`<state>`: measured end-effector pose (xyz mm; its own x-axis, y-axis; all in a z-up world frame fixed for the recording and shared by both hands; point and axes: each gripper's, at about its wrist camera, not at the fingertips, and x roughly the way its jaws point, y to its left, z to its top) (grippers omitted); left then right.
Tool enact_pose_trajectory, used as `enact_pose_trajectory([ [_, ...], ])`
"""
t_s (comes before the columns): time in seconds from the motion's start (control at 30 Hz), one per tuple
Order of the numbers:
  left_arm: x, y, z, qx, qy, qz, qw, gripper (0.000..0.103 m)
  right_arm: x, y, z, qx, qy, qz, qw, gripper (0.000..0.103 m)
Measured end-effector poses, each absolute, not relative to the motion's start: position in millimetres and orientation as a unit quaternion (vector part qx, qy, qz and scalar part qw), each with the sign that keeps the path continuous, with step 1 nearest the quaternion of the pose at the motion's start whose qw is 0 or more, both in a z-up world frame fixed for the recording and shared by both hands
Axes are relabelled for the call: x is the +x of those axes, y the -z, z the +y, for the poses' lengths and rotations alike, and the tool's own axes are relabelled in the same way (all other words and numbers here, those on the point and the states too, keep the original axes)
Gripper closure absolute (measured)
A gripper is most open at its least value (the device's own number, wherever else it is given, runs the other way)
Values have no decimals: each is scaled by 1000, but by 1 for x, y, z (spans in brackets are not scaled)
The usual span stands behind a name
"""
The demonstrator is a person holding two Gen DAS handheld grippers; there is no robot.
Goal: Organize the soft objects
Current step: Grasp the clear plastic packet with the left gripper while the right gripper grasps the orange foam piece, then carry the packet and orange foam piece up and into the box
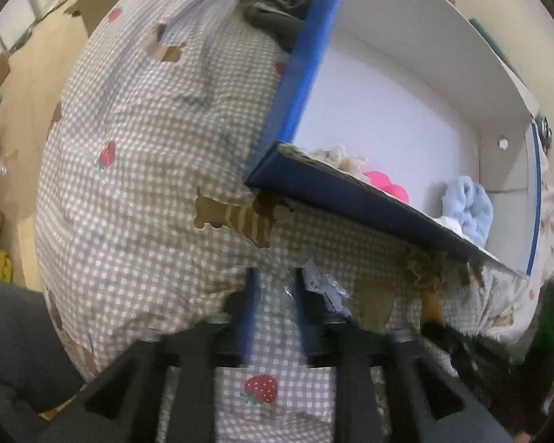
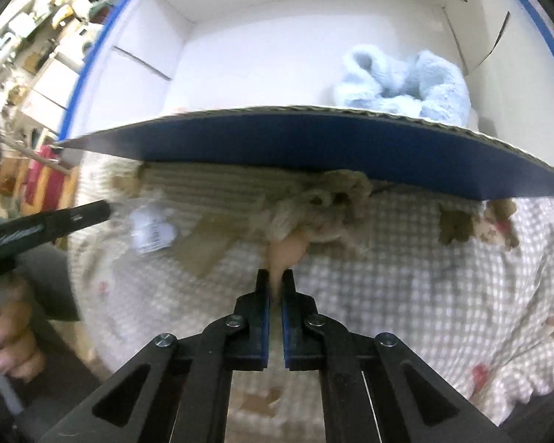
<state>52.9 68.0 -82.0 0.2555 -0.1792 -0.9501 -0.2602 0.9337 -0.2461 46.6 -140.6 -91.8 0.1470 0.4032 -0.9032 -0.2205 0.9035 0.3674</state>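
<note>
A tan plush toy (image 2: pixel 325 203) with curly wool lies on the checked bedding against the blue box's near wall (image 2: pixel 314 140). My right gripper (image 2: pixel 276 277) is shut on its peach limb (image 2: pixel 286 251). A cardboard tag (image 2: pixel 207 251) and a clear plastic label (image 2: pixel 151 232) lie beside the toy. In the left wrist view my left gripper (image 1: pixel 275 277) stands open over the bedding, with nothing between its fingers and the plastic label (image 1: pixel 327 289) just to its right. The same toy (image 1: pixel 424 265) shows under the box edge. Inside the box are a light blue fluffy item (image 2: pixel 402 85), a pink item (image 1: pixel 386 184) and a cream fluffy item (image 1: pixel 339 157).
The box (image 1: pixel 406 85) has a white inside and blue outer walls. The gingham bedding (image 1: pixel 140 118) carries strawberry and bear prints. Dark clothing (image 1: pixel 273 3) lies beyond the box's far corner. A hand (image 2: pixel 11 336) holds the left gripper's handle at the left edge of the right wrist view.
</note>
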Motion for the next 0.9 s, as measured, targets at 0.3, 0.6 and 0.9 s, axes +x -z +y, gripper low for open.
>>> enact_pose_trajectory([
  [0.3, 66, 109, 35, -157, 17, 649, 744, 38, 24, 56, -155, 109, -246, 585, 765, 96],
  [0.6, 75, 121, 26, -101, 15, 653, 750, 78, 27, 53, -173, 118, -236, 582, 769, 96],
  [0.9, 61, 97, 25, -64, 0, 627, 777, 83, 32, 60, -163, 116, -234, 576, 774, 96],
])
